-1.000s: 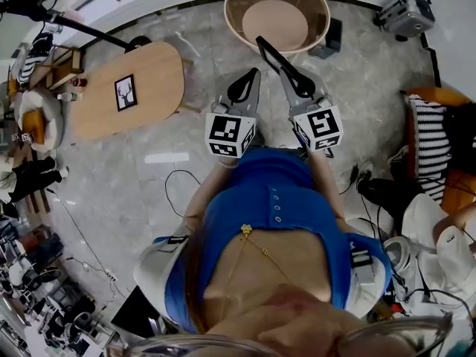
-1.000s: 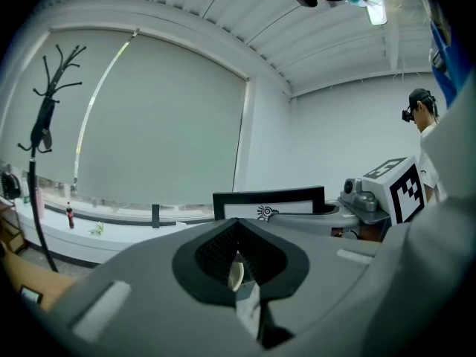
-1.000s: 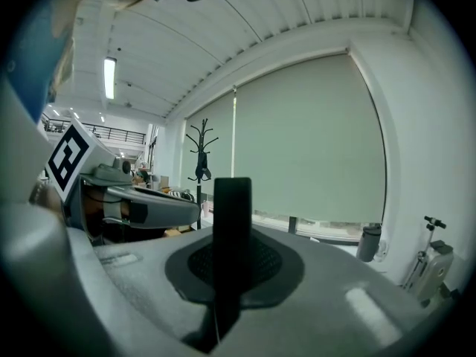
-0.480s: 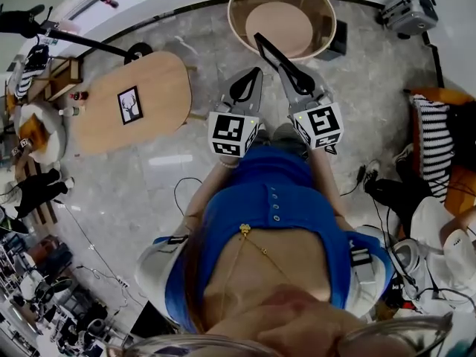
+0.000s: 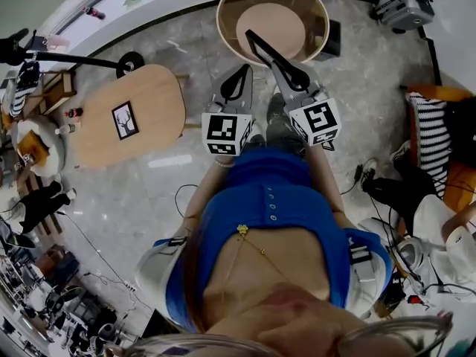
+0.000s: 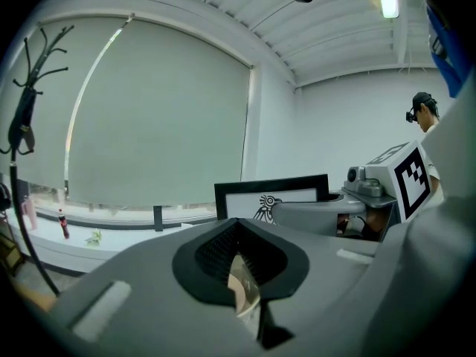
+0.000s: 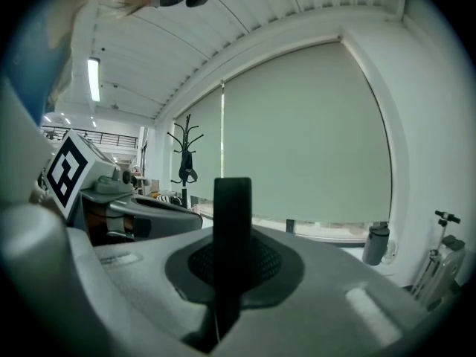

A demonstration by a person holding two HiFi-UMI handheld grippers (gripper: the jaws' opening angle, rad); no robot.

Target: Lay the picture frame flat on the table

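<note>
A black picture frame (image 5: 262, 49) is held in the air in front of the person, edge toward the head view. My right gripper (image 5: 286, 74) is shut on its lower edge; the right gripper view shows it as a thin black upright bar (image 7: 232, 214) between the jaws. From the left gripper view its front (image 6: 271, 198) shows a bird print on white. My left gripper (image 5: 239, 79) hangs just left of it, jaws together with nothing in them (image 6: 238, 225). An oval wooden table (image 5: 152, 88) stands to the left.
A small deer picture (image 5: 125, 120) lies flat on the oval table. A round wooden table (image 5: 226, 13) stands straight ahead. Cables trail on the grey floor (image 5: 178, 188). A striped cushion (image 5: 431, 143) and camera gear (image 5: 405, 6) sit at the right.
Both grippers and the held frame have drifted slightly up and left in the head view. The view itself has shifted a little. The grip is unchanged.
</note>
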